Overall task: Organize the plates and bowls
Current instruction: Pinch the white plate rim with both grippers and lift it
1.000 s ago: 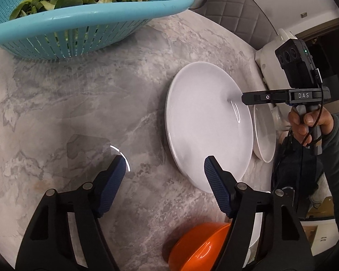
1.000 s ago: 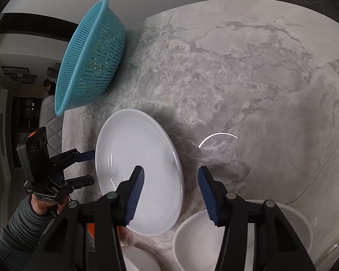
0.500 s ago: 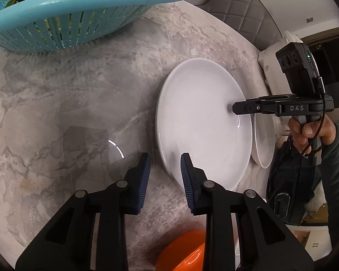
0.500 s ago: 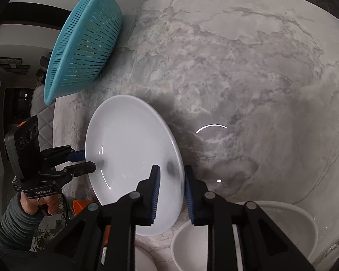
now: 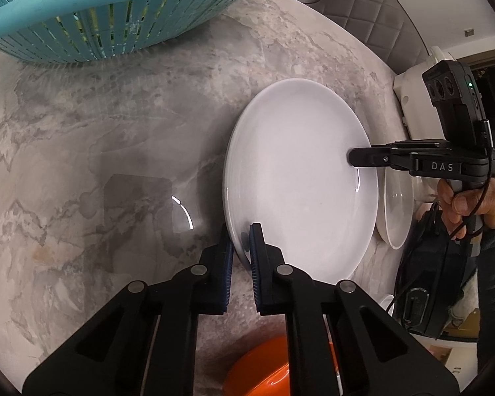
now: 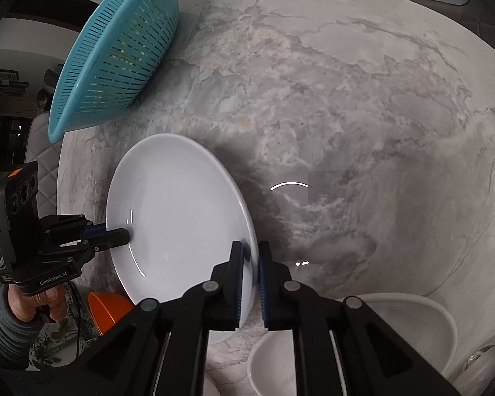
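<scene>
A large white plate [image 5: 300,181] [image 6: 178,204] lies on the grey marble table [image 5: 82,165]. My left gripper [image 5: 242,234] is shut on the plate's rim, one pad above it and one below. In the right wrist view the left gripper [image 6: 125,231] bites the plate's left edge. My right gripper [image 6: 250,247] is shut on the opposite rim, and the left wrist view shows the right gripper [image 5: 349,157] at the plate's right edge. An orange bowl [image 5: 264,369] [image 6: 105,307] sits near the table's edge, partly hidden by the fingers.
A teal colander [image 5: 115,26] [image 6: 115,49] with green leaves stands beyond the plate. White bowls [image 6: 412,323] [image 5: 397,211] sit beside the plate under the right gripper. A padded grey chair [image 5: 379,26] stands past the table's edge.
Both grippers went from open to shut, each closing on the white plate's rim from opposite sides. The plate has stayed where it was.
</scene>
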